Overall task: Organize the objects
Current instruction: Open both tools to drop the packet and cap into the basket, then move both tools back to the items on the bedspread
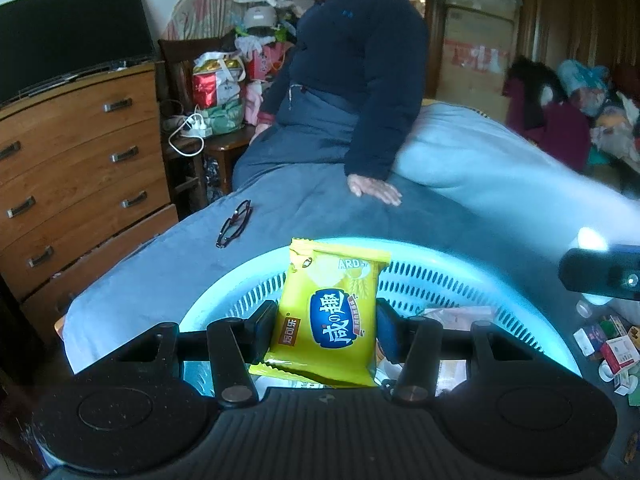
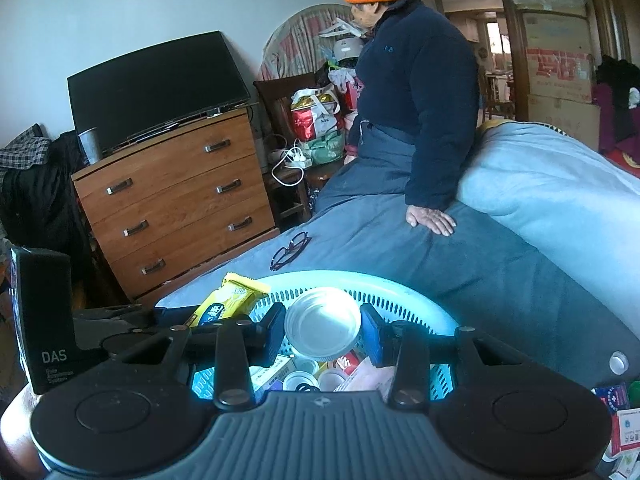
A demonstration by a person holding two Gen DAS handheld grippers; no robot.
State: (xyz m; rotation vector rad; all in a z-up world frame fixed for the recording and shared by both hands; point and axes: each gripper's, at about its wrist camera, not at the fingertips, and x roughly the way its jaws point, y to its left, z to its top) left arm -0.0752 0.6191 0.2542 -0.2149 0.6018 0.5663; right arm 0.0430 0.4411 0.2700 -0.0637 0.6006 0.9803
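Note:
My left gripper (image 1: 326,330) is shut on a yellow snack packet (image 1: 326,312), held upright over a pale blue slotted basket (image 1: 440,276) on the bed. From the right wrist the same packet (image 2: 228,300) shows at the basket's left rim. My right gripper (image 2: 322,330) is shut on a round silver tin (image 2: 322,322), held above the basket (image 2: 400,300). Small boxes, caps and packets lie inside the basket under the tin.
A person in a dark jacket and orange hat sits on the bed, one hand (image 2: 432,218) flat on the blue blanket. Glasses (image 1: 234,224) lie beyond the basket. A wooden dresser (image 2: 180,200) with a TV stands left. Small boxes (image 1: 612,348) lie scattered at right.

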